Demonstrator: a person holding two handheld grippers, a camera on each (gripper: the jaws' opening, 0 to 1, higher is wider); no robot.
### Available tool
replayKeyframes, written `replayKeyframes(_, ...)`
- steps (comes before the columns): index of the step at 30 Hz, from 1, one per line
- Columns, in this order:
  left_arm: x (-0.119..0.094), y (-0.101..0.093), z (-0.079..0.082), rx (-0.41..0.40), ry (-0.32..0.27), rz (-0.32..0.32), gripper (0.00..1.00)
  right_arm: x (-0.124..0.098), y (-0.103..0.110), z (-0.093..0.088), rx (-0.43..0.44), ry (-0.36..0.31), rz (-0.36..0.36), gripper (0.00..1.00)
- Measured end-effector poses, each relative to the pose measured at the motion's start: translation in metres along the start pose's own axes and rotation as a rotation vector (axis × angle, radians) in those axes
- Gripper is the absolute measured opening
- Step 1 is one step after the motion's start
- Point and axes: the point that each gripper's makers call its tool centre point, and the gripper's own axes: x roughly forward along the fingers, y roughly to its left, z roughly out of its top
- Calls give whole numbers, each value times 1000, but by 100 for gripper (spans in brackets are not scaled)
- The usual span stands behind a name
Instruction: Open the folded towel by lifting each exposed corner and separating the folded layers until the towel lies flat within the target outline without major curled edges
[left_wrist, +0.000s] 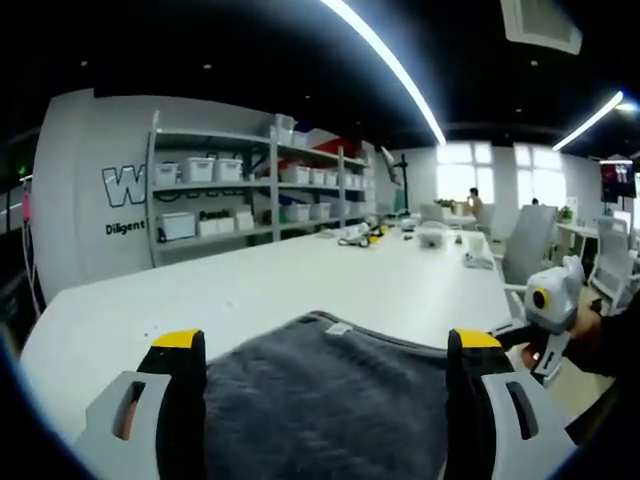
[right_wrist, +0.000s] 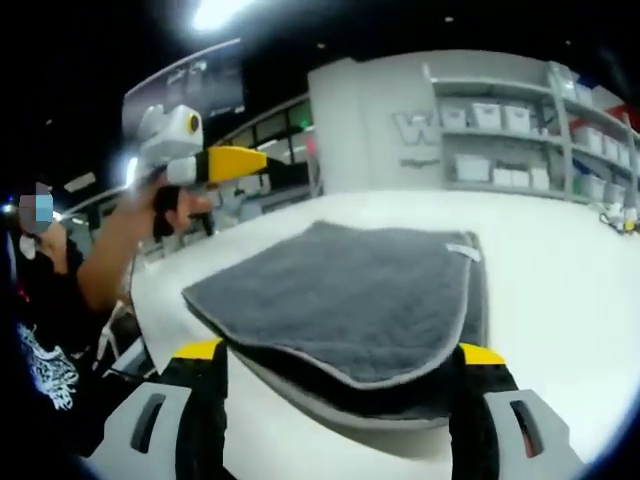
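evidently the folded towel was a thick, soft grey pile cloth, light and limp; it would likely drape and sag when lifted rather than hold shape, and its stitched pale border would probably give the surest purchase. it lay on the white desk, filling the centre of the right gripper view and the lower centre of the left gripper view.

the right tool stood open, its yellow-tipped jaws either side of the near folded corner, where stacked layers showed at lower centre; whether a jaw touched the cloth could not be told. the left tool was likewise open, jaws spread at the bottom of its frame with towel between or just beyond them.

the right gripper view revealed the layered edges, a small white label at the far corner, and the left tool raised in a hand at upper left. the left gripper view instead showed the shelving with bins and the right tool at the right edge. no target outline was discernible.
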Motion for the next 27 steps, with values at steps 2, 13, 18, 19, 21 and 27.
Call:
replayKeyframes(2, 1, 1, 2, 4, 1, -1, 98, 1, -2, -1, 34, -1, -5, 86)
replayKeyframes(13, 21, 3, 6, 43, 18, -52, 90, -2, -15, -6, 154, -25, -7, 66)
replayKeyframes(18, 45, 14, 10, 48, 54, -47, 89, 2, -23, -4, 230, -41, -15, 59)
replayKeyframes(19, 48, 14, 10, 53, 62, -49, 90, 1, -24, -4, 238, -43, -14, 58)
replayKeyframes(21, 57, 13, 13, 94, 80, -78, 91, 1, -27, -1, 252, -52, -15, 55)
replayKeyframes(27, 83, 18, 1, 225, 221, -184, 91, -3, -38, 5, 370, -110, -9, 45)
